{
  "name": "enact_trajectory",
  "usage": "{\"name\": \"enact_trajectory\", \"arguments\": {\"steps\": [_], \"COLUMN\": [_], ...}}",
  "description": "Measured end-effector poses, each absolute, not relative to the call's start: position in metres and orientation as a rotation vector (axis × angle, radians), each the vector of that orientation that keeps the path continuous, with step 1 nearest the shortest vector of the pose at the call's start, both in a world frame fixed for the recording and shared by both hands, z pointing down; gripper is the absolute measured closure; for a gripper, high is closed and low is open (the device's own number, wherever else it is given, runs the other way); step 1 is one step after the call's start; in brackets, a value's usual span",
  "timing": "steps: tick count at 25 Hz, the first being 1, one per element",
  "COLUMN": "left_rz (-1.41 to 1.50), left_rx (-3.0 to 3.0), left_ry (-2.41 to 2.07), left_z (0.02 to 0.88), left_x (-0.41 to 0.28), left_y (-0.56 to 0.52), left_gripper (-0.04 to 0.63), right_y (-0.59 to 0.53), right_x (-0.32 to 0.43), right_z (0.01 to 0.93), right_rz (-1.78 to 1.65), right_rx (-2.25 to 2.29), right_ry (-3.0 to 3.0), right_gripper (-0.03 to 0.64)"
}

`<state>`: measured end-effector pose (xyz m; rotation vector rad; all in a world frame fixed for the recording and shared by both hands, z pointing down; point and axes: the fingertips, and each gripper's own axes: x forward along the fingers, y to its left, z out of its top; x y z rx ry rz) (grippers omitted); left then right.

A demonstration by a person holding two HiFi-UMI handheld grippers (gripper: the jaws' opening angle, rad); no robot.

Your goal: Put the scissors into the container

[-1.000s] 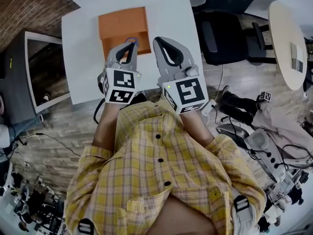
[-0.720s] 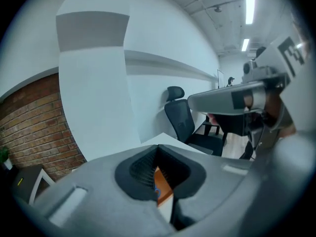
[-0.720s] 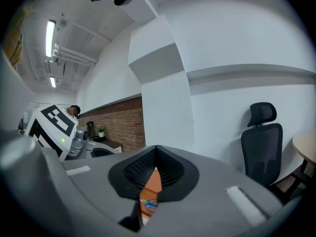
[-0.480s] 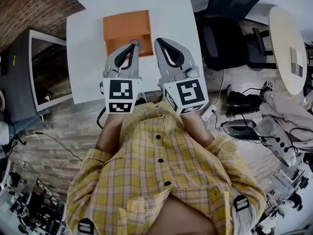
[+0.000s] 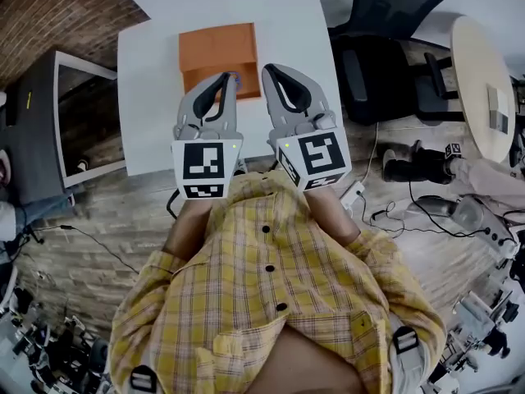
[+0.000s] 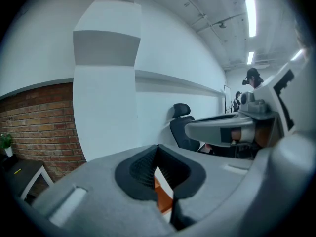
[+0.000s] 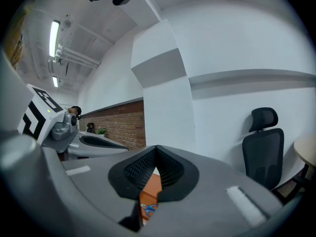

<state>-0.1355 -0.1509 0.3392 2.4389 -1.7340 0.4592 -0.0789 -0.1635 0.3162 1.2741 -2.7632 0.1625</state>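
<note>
The orange container [image 5: 215, 49] stands on the white table [image 5: 148, 97]. The scissors [image 5: 236, 78], with blue handles, show only as a small spot at the container's near edge; I cannot tell whether they are inside it. My left gripper [image 5: 223, 79] is shut and empty, its tip over the container's near wall beside the scissors. My right gripper [image 5: 269, 71] is shut and empty just right of the container. Through the right gripper's [image 7: 156, 148] jaw gap I see the scissors [image 7: 147, 209] below the container [image 7: 151, 185]. The left gripper [image 6: 157, 148] view shows only the container [image 6: 162, 197].
A black office chair [image 5: 385, 48] stands right of the table, with a round pale table [image 5: 484, 72] beyond it. A dark framed stand [image 5: 74, 113] sits left of the table. Cables and gear lie on the wooden floor [image 5: 426, 212].
The whole head view has drifted slightly right. The left gripper has turned so its marker cube faces the camera squarely. Both grippers stay shut near the container.
</note>
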Motion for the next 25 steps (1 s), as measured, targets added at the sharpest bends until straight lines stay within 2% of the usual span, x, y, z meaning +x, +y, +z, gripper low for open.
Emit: {"name": "enact_trajectory", "arguments": {"steps": [25], "left_rz": [0.278], "left_rx": [2.409], "left_ry": [-1.856], "left_z": [0.317], "left_x": [-0.135], "left_y": [-0.146], "left_gripper": [0.591], "right_y": [-0.165], "right_x": [-0.085], "right_z": [0.316], "right_rz": [0.128], "right_rx": [1.194], "right_ry": [-2.789], "right_gripper": [0.611]}}
